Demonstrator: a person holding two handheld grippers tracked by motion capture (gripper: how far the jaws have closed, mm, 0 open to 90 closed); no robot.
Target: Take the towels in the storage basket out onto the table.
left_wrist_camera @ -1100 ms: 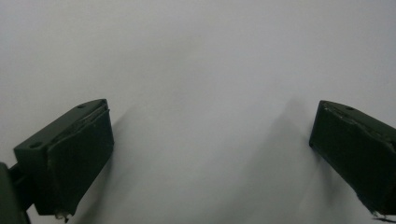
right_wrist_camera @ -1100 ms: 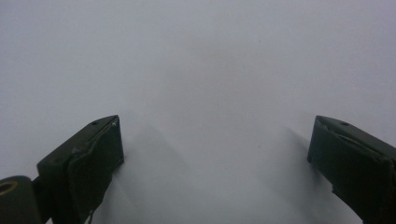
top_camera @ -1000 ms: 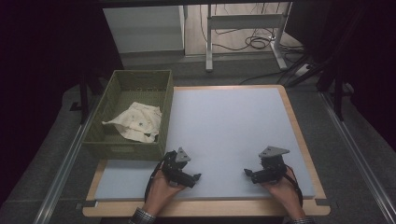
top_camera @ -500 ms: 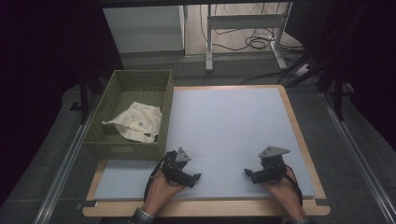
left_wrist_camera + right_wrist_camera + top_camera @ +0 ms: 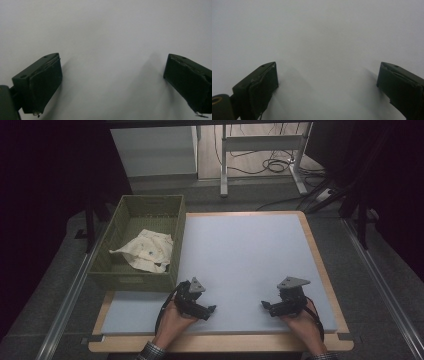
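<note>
Two claws rest low on the counter, both with jaws apart and empty. From the basket holding the cloth, the left claw lies just beside its near corner; the right claw sits well apart.

The bench is lit evenly from above in the high view, while the surroundings are left nearly black (most of all at the left). In both gripper views the pale surface is softly blurred, and faint, diffuse shadows are cast beside the dark fingers.
</note>
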